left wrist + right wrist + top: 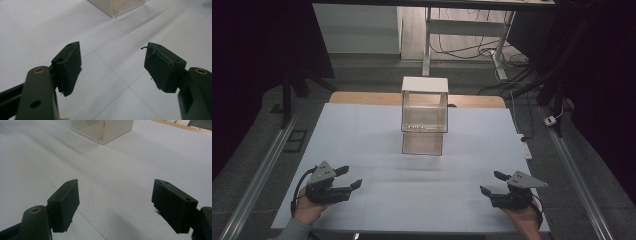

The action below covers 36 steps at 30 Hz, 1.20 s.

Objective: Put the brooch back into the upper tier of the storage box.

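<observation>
A clear box (424, 116) with a white top stands upright in the middle of the white table (362, 140), toward the back. Its lower corner shows at the top of the left gripper view, the clear box (117, 6), and of the right gripper view, the clear box (102, 128). My left gripper (351, 177) rests near the front left of the table, held in a hand, open and empty. My right gripper (493, 183) sits near the front right, also open with nothing between its jaws. Both point inward toward the box, well short of it.
A wooden edge (362, 97) shows behind the white sheet. Metal rails (257, 175) run along both sides of the table. Beyond the table stand desk legs (427, 45) with cables on the floor, and a power strip (526, 150) lies at the right edge.
</observation>
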Each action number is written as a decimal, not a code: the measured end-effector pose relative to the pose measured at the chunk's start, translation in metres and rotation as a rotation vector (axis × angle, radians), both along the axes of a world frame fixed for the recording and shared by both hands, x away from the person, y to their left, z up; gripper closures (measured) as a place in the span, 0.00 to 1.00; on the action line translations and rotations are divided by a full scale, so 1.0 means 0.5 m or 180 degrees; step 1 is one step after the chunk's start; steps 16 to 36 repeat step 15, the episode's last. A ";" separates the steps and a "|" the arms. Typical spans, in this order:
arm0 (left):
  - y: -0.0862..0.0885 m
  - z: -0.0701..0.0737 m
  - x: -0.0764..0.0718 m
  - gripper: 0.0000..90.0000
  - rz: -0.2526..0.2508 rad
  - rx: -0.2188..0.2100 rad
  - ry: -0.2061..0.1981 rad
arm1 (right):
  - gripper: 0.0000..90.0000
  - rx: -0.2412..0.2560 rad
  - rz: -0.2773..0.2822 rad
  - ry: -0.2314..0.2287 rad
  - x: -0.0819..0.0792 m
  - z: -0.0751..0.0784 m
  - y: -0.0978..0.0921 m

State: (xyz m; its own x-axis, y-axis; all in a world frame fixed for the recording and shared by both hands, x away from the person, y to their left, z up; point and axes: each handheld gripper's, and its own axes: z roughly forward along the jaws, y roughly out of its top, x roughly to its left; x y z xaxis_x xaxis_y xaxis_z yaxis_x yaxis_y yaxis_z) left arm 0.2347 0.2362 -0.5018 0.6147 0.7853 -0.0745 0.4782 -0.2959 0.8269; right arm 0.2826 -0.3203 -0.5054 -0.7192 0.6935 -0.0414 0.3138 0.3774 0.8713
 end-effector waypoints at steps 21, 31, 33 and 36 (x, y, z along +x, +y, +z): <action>-0.004 -0.013 0.004 0.32 -0.0009 0.0060 0.0029 | 0.24 0.0022 -0.0006 -0.0048 -0.004 0.003 -0.003; -0.004 -0.013 0.004 0.32 -0.0009 0.0060 0.0029 | 0.24 0.0022 -0.0006 -0.0048 -0.004 0.003 -0.003; -0.004 -0.013 0.004 0.32 -0.0009 0.0060 0.0029 | 0.24 0.0022 -0.0006 -0.0048 -0.004 0.003 -0.003; -0.004 -0.013 0.004 0.32 -0.0009 0.0060 0.0029 | 0.24 0.0022 -0.0006 -0.0048 -0.004 0.003 -0.003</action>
